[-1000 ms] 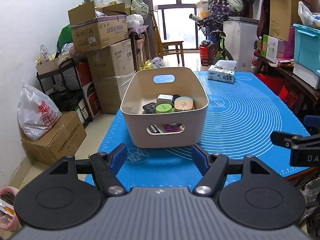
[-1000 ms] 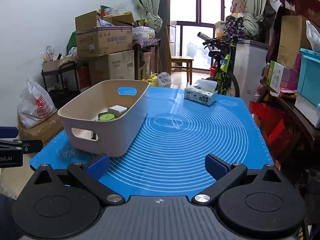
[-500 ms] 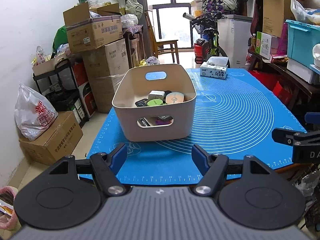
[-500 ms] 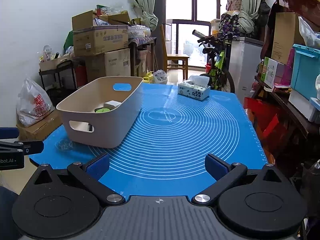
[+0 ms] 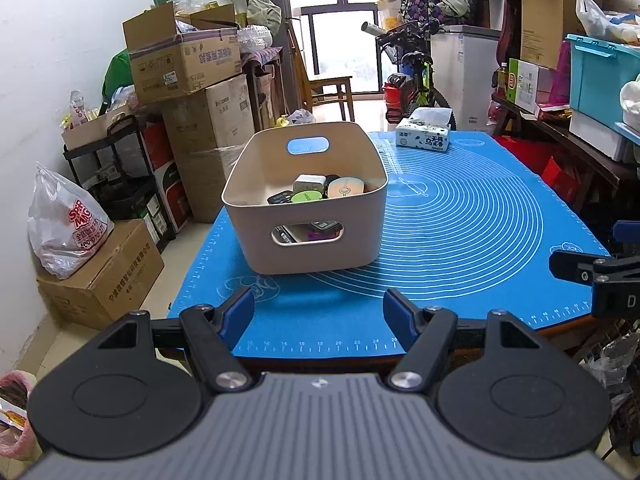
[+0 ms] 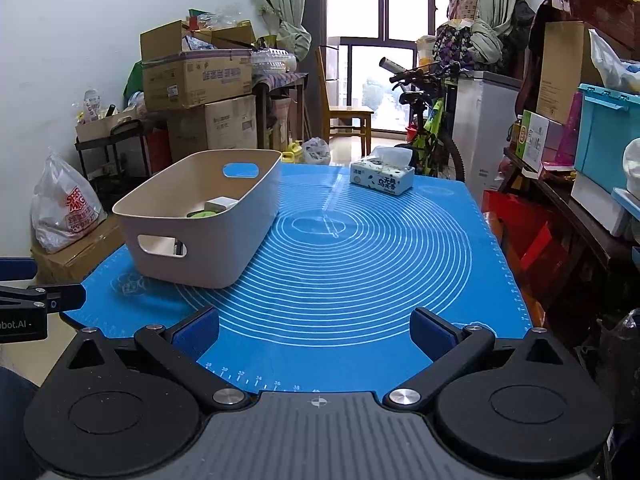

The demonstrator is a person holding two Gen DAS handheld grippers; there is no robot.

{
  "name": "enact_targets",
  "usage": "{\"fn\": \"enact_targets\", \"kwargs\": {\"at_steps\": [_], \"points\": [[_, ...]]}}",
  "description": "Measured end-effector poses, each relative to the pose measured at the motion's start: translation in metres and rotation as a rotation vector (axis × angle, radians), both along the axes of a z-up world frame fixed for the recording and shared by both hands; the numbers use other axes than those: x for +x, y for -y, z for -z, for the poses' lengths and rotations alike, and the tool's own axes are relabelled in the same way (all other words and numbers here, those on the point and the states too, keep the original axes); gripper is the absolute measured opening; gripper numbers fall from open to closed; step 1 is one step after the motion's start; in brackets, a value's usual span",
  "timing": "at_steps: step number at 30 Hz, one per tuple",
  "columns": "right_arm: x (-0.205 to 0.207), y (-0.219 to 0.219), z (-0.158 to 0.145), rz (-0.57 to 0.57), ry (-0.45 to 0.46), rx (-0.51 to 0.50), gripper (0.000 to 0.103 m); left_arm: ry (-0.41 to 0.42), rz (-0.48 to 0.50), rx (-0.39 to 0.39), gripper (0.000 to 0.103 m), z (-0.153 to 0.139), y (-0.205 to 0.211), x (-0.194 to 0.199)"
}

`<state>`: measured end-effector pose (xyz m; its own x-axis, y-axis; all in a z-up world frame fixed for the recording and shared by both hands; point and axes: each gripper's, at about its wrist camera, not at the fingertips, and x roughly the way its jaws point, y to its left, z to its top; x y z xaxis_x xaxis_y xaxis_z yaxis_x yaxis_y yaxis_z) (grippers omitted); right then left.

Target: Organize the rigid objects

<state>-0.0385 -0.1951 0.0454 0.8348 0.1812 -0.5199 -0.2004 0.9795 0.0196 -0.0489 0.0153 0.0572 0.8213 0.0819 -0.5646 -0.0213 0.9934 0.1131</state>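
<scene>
Beige bin (image 5: 308, 216) sits centre frame in the left wrist view, left-of-centre (image 6: 200, 220) in the right wrist view, on the left part of the blue mat (image 5: 460, 232). Rigid items are already inside: white block (image 5: 309, 182), green round lid (image 5: 306, 197), disc-topped can (image 5: 346, 189), dark flat thing (image 5: 280, 199). More show through the near handle slot (image 5: 307, 234) but I can't identify them. Nothing loose lies on the visible mat, so my read is that sorting is done or nearly done.

Left gripper (image 5: 318, 316) at bottom centre: jaws spread wide, nothing between the blue pads, hovering over the near mat edge, clear of the bin. Right gripper (image 6: 316, 334): same, wide apart and empty, facing bare mat. Both held back and low, which reads as a rest or retreat pose, not a reach.

Tissue box (image 5: 424, 139) upper right of the bin at the far mat edge, likely not part of the job.

Hidden: bin floor behind the near wall in both views; in the right wrist view only the white block and the green lid peek over the rim. The other gripper is cropped at the frame edge in each view. The table under the mat is barely visible.
</scene>
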Motion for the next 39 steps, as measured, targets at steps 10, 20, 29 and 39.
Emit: {"fn": "enact_targets", "kwargs": {"at_steps": [10,20,29,39], "points": [[-0.0022,-0.0012,0.0013,0.008,-0.007,0.001,0.101,-0.002,0.003,0.0,0.072,-0.0002,0.0003,-0.0005],[-0.0041,0.0008,0.0037,0.014,-0.013,0.008,0.101,-0.005,0.014,0.002,0.072,0.0004,0.0032,-0.0027],[-0.0042,0.0012,0.0038,0.016,-0.015,0.008,0.101,-0.005,0.017,0.002,0.072,-0.0004,0.0031,-0.0022],[-0.0062,0.0005,0.0064,0.018,-0.023,0.007,0.101,-0.008,0.018,0.002,0.072,-0.0005,0.0046,-0.003]]}}
